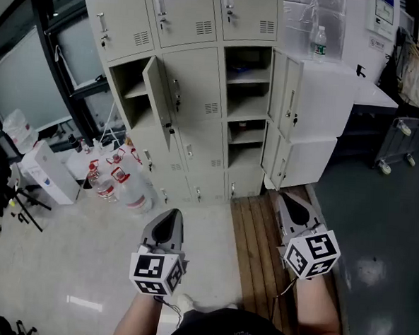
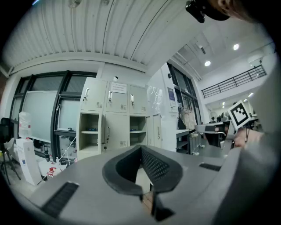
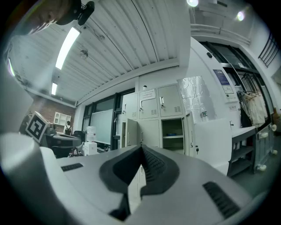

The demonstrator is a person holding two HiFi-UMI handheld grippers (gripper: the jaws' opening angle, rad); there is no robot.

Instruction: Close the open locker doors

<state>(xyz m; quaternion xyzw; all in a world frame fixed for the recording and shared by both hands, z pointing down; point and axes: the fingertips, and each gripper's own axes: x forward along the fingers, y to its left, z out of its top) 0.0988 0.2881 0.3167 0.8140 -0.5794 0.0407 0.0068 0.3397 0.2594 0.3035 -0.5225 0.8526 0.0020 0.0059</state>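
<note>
Clutter marks your far left: one white box (image 1: pixel 50 173) and a huddle of clear plastic water jugs with red caps (image 1: pixel 116 182), too bunched to count, on the pale floor beside the tall beige metal locker bank (image 1: pixel 194 63).

Your left gripper (image 1: pixel 166 226), grey with a marker cube, hangs low over that floor. Its jaws are clenched on nothing, and it points at the lockers from well apart.

Three doors stand open. One beige door in the left column's second row (image 1: pixel 160 96) is swung out into the room. Two more in the right column, an upper door (image 1: pixel 290 97) and a lower door (image 1: pixel 275 157) directly beneath it, are swung out to the right. All other doors are closed.

Your right gripper (image 1: pixel 296 209) hovers over a strip of brown wooden slats (image 1: pixel 257 251). Its jaws are likewise pressed together and empty, nearest the lower door but not touching it.

One clear plastic bottle (image 1: pixel 318 42) stands on the white unit (image 1: pixel 328 85) just right of the lockers.
</note>
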